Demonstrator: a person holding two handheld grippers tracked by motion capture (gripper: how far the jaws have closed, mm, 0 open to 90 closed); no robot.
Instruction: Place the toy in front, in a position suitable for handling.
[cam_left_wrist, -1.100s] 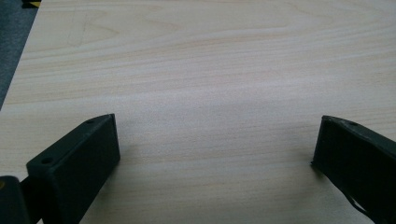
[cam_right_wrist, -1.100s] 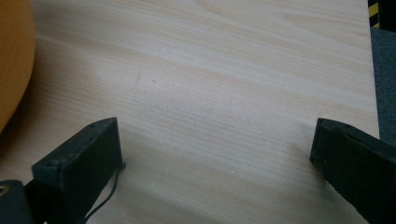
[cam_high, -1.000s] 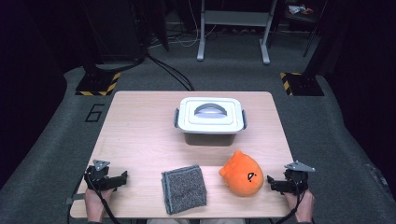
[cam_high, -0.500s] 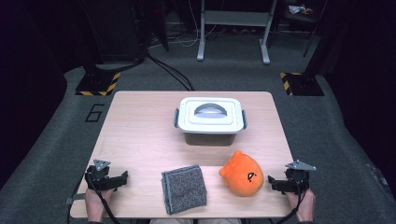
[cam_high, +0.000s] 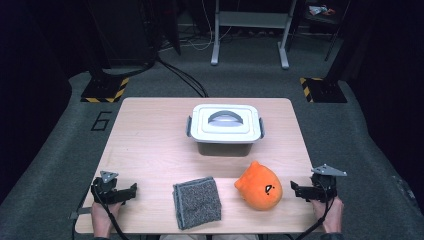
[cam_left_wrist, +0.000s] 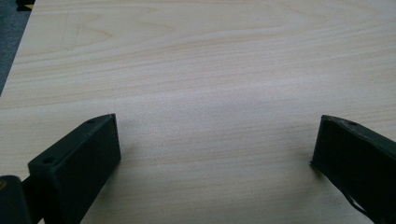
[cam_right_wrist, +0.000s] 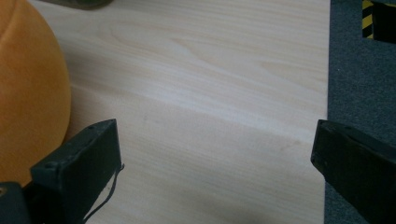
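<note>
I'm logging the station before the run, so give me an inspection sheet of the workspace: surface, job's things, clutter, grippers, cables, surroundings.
Surface: light wooden table, bare between the items.
Job's things: orange plush toy near the right gripper; grey cloth at the front middle; white lidded box farther back, lid on.
Clutter: nothing seen.
Grippers: left gripper and right gripper rest at the front corners, fingers spread, holding nothing.
Cables: one trails from each gripper; black cables cross the floor behind.
Surroundings: grey carpet, hazard-striped stand bases, a "6" floor mark.
</note>
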